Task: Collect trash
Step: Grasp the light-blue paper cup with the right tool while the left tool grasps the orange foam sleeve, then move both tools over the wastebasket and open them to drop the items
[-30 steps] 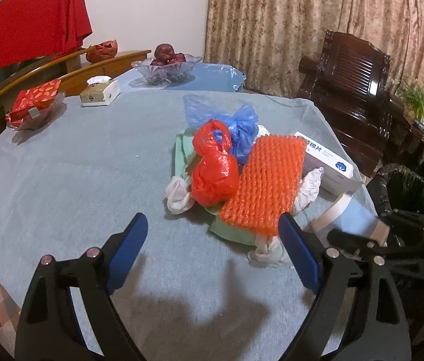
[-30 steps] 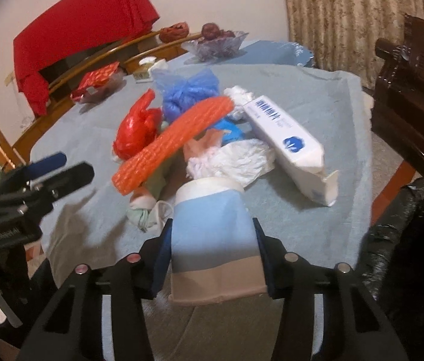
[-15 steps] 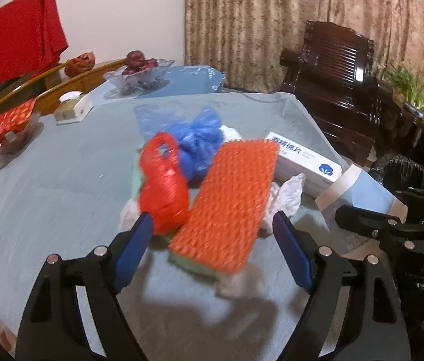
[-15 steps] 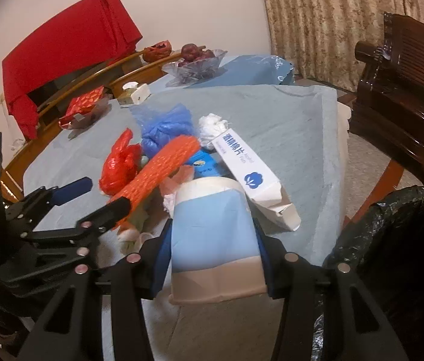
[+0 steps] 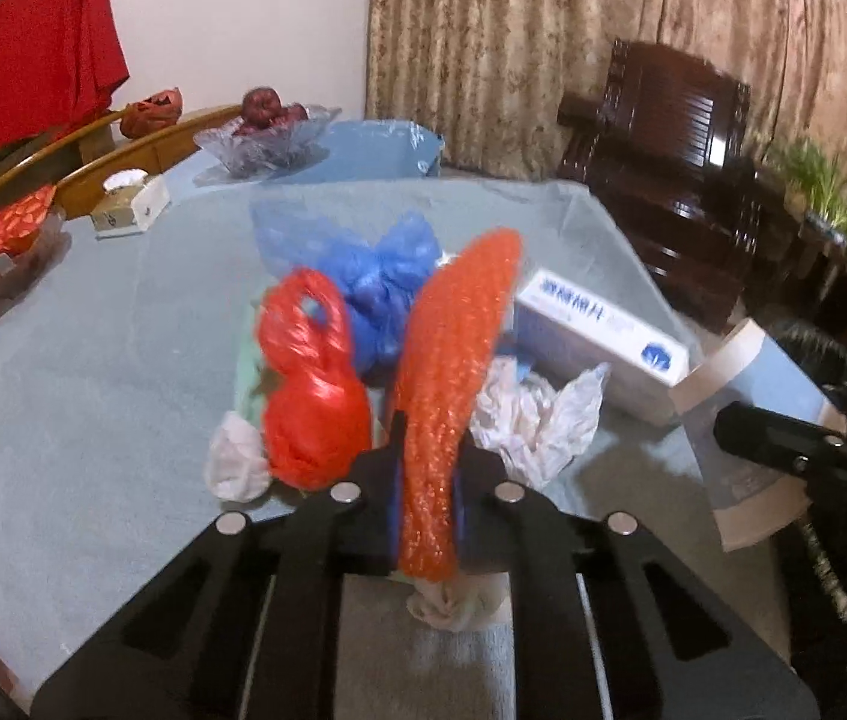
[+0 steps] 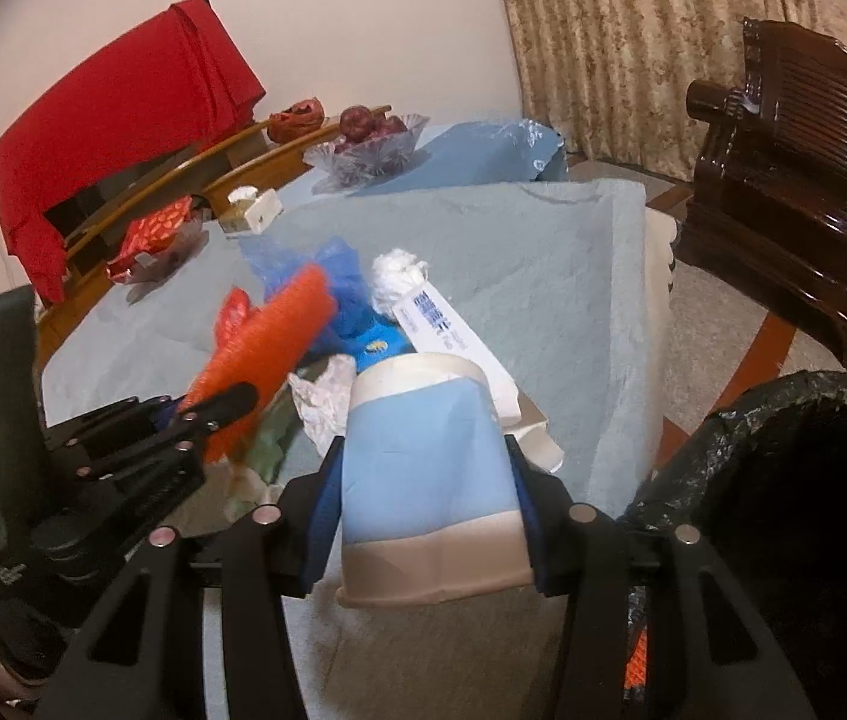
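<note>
A pile of trash lies on the grey-blue tablecloth [image 5: 93, 372]: an orange foam net [image 5: 459, 348], a red plastic bag [image 5: 312, 402], a blue bag [image 5: 381, 288], crumpled tissue [image 5: 537, 420] and a white box [image 5: 597, 330]. My left gripper [image 5: 426, 462] is closing, and its pads squeeze the near end of the orange net, which stands on edge. The right wrist view shows that left gripper [image 6: 213, 408] on the net [image 6: 279, 336]. My right gripper [image 6: 423, 480] is shut on a blue and beige paper cup [image 6: 423, 420], held beside the black-lined bin [image 6: 783, 480].
At the table's far side stand a glass fruit bowl [image 5: 267, 138], a small tissue box [image 5: 129, 210] and a red packet [image 5: 9, 228]. A dark wooden chair [image 5: 675, 150] stands to the right past the table's edge. A hand shows at the lower left of the right wrist view.
My left gripper moved forward to the pile and closed on the orange net, turning it on edge. My right gripper carried the cup up and towards the bin.
</note>
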The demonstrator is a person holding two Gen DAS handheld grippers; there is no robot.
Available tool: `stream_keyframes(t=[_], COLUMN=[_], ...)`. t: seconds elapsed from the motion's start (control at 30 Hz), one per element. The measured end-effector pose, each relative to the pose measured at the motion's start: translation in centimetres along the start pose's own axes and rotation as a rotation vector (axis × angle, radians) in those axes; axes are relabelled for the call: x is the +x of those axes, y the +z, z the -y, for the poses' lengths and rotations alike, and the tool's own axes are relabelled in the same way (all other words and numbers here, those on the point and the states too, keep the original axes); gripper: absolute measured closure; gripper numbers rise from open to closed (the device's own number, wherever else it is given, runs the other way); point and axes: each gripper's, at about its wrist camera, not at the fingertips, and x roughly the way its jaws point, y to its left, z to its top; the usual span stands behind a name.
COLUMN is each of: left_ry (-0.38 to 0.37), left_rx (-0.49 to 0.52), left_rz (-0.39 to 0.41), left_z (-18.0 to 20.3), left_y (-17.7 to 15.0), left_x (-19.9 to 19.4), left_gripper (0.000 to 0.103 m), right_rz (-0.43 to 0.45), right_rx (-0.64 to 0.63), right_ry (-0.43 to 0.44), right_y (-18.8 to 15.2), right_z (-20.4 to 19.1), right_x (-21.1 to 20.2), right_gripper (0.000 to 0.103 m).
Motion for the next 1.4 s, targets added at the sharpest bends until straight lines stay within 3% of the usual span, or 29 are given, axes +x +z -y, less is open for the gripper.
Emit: stream_keyframes(t=[0.3,0.67,1.0,1.4], left_ry=[-0.034,-0.088,-0.175,-0.324], left_rx=[-0.021,0.012,0.064,0.153], left_rz=[0.048,0.081,0.101,0.074], left_z=[0.1,3.0,7.0,14.1], left_y=[1.0,1.7,2.4,2.5], left_x=[-5.3,-8.7,-9.9,-8.3], left_gripper=[0.092,0.092,0.092,0.092], right_rz=[0.109,0.175,0.234,0.244], right_rx=[-0.009,-0.002,0.042,0.138], right_ry=[0.024,0.003,-0.070,-0.229], right_y=[1.8,2.1,1.5,-1.9], right_z=[-1.4,-2.0,0.4,6.3], right_x=[-4.3,-9.3,-13.7,-17.9], right_gripper=[0.054,0.054,0.054,0.053])
